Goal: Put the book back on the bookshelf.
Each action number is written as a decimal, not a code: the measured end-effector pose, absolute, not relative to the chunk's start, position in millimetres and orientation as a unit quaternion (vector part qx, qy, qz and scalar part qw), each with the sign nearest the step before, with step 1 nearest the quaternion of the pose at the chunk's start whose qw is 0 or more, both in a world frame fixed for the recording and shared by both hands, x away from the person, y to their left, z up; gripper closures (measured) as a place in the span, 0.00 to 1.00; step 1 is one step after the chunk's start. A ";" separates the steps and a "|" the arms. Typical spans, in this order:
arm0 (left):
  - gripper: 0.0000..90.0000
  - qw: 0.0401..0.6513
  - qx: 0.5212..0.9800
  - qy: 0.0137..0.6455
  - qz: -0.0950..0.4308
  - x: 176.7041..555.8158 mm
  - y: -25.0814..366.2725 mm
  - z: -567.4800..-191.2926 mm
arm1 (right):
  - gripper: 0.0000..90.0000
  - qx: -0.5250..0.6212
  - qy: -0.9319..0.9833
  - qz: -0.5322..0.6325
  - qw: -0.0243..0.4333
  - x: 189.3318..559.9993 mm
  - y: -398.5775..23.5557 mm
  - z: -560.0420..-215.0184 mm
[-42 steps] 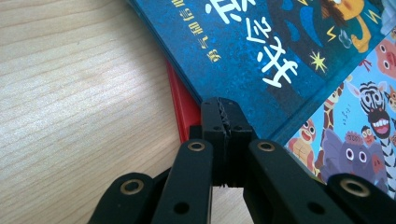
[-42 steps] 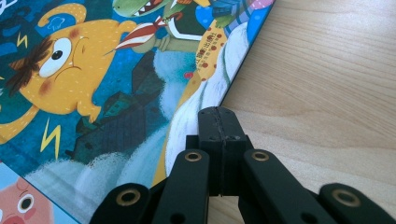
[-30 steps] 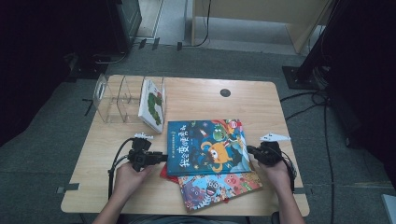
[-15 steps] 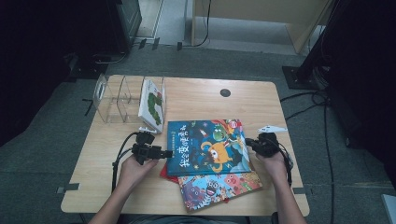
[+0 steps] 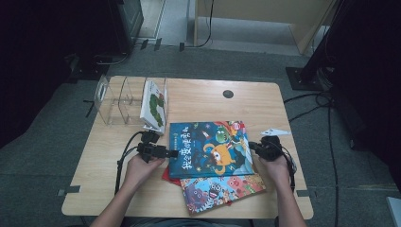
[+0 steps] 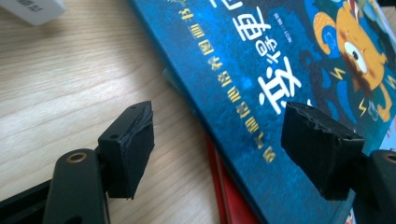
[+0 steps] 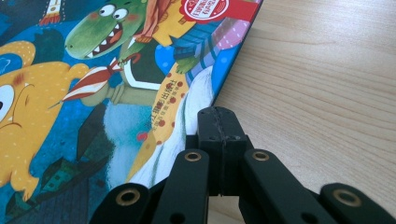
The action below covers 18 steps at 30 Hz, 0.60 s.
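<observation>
A blue picture book (image 5: 210, 149) lies on top of a small stack at the table's front middle. My left gripper (image 5: 174, 153) is at its left spine edge. In the left gripper view the left gripper (image 6: 219, 140) has just been opening its jaws. They stand wide apart, low over the table, and the blue book's (image 6: 261, 60) spine edge runs between them without either pad touching it. My right gripper (image 5: 252, 146) is at the book's right edge. Up close the right gripper (image 7: 222, 126) is shut with nothing between its jaws, its tip at the cover's (image 7: 93, 84) edge.
Under the blue book lie a colourful book (image 5: 222, 189) and a red one (image 5: 166, 175). A clear divider rack (image 5: 118, 101) at the back left holds one upright book (image 5: 155, 106). A dark round hole (image 5: 228, 93) marks the tabletop at the back.
The left gripper's jaws have opened wide and the left hand has edged right toward the blue book's spine. The right gripper has stayed shut at the right edge.
</observation>
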<state>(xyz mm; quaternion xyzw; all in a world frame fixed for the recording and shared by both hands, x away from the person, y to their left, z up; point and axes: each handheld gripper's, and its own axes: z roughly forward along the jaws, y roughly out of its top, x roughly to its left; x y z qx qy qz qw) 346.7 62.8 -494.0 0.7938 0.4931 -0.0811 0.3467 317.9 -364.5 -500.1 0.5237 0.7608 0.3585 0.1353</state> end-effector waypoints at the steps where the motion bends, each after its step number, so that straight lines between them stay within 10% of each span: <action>1: 0.30 0.345 0.796 0.491 -0.084 346.8 59.7 -495.8 | 1.00 0.521 0.763 0.357 0.137 317.6 -364.3 -499.9; 18: 0.40 0.338 0.784 0.509 -0.109 348.9 54.8 -493.4 | 1.00 0.513 0.770 0.353 0.138 315.9 -357.3 -498.9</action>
